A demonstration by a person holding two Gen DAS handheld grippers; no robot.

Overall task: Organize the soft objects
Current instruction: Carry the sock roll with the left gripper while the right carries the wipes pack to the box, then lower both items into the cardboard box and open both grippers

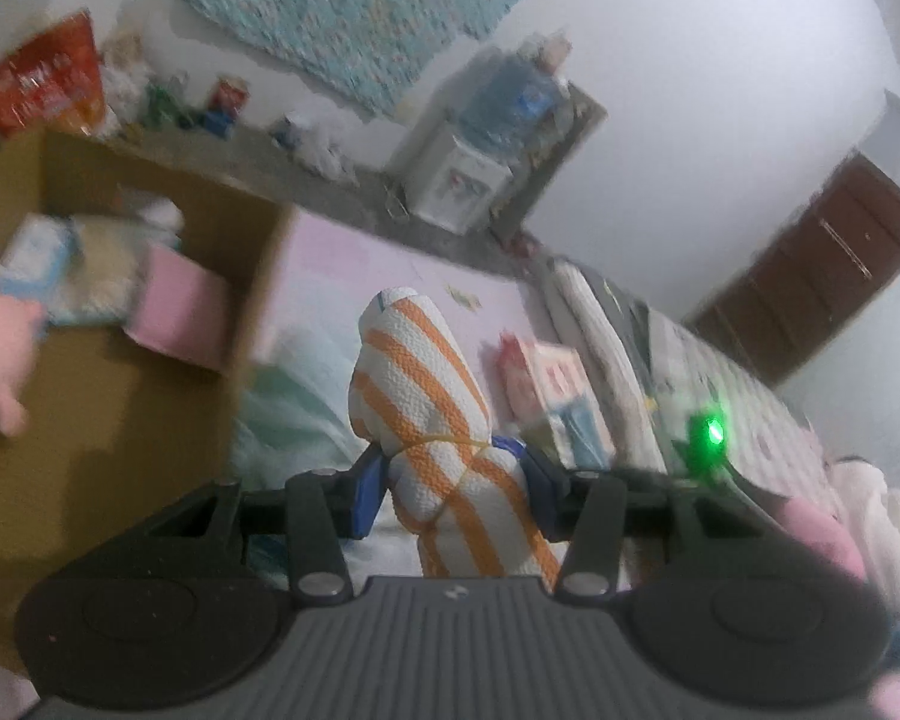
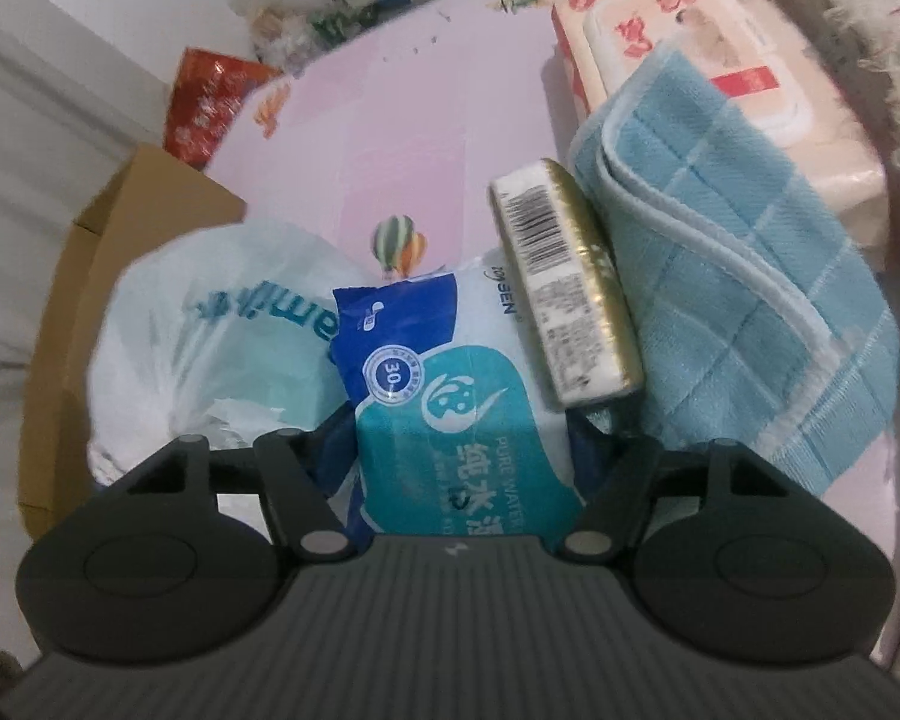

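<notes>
The left claw [image 1: 453, 471] is clenched on a rolled white towel with orange stripes [image 1: 417, 372]. Its blue pads pinch the roll at the waist, just where a thin elastic band cinches it, so the bundle stands up and forward out of the claw, clear of the pink mat [image 1: 390, 276] below. That grip at the bound point probably keeps the roll from unfurling while it is carried. To the claw's left stands the open cardboard box [image 1: 150, 372], which already holds a pink pad, pale packs and a pink plush toy at its near edge; it looks like the collecting place, and the towel hangs just beside its right wall, not yet over the opening.

The right claw [image 2: 456, 444] points down at a wet-wipes pack [image 2: 450, 396], blue and teal, which lies between its two fingers and runs back under the claw body. The fingers sit close against the pack's sides; I cannot tell whether they press on it yet, so I call neither a grasp nor a release. The pack rests on the mat, touching a white plastic bag [image 2: 210, 348] on its left, with a gold-edged soap box [image 2: 564, 288] leaning on its right corner. Beyond lie a folded blue checked towel [image 2: 738, 276] and a large pink wipes packet [image 2: 750, 60], partly under that towel. The box edge [image 2: 90, 252] shows at left.
</notes>
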